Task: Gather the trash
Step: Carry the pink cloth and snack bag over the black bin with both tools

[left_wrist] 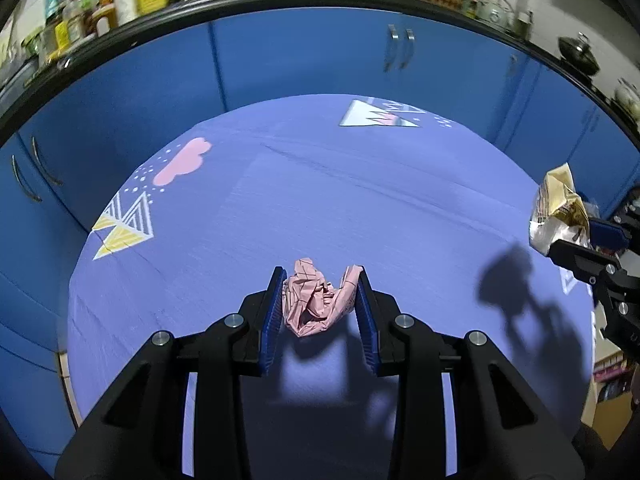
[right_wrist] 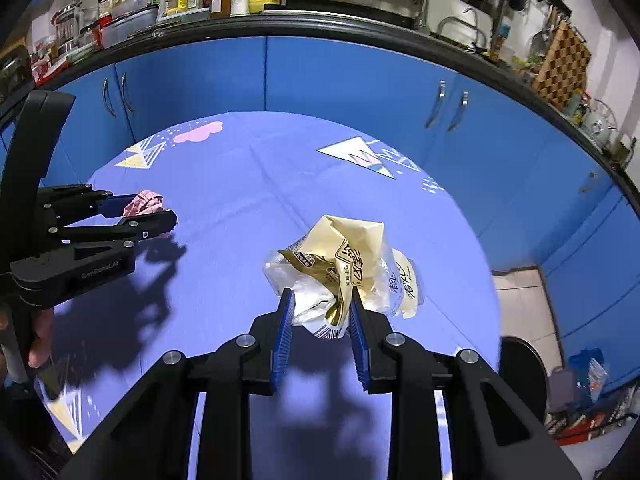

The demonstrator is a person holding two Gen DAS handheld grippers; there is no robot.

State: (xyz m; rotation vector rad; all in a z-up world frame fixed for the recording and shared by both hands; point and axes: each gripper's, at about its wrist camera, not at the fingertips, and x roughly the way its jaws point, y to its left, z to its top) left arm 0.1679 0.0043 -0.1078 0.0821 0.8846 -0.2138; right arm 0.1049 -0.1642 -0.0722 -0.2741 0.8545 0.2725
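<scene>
Left gripper (left_wrist: 322,276): fills the bottom of the left wrist view; its blue-padded fingers (left_wrist: 276,304) are clenched on a crumpled pink paper wad (left_wrist: 316,300), which hangs above the table with its shadow cast below.
Right gripper (right_wrist: 322,300): at the bottom centre of the right wrist view, fingers (right_wrist: 286,320) clamped on a crumpled yellow-and-clear snack wrapper (right_wrist: 344,272), also clear of the surface.
Table (left_wrist: 320,184): covered by a lilac cloth printed with a pink cloud (left_wrist: 184,162) at centre left and triangles at upper right; no other loose trash shows on it.
Surroundings: blue cabinet doors (right_wrist: 340,80) curve behind the table, with a cluttered kitchen shelf above.
Step in hand: both pieces appear picked up and are being carried; pickup looks done, disposal is not.
Bin: none can be made out in either view.
Next move: likely calls for bringing both loads over a trash container, holding the grip firm until each is above it, then releasing.
</scene>
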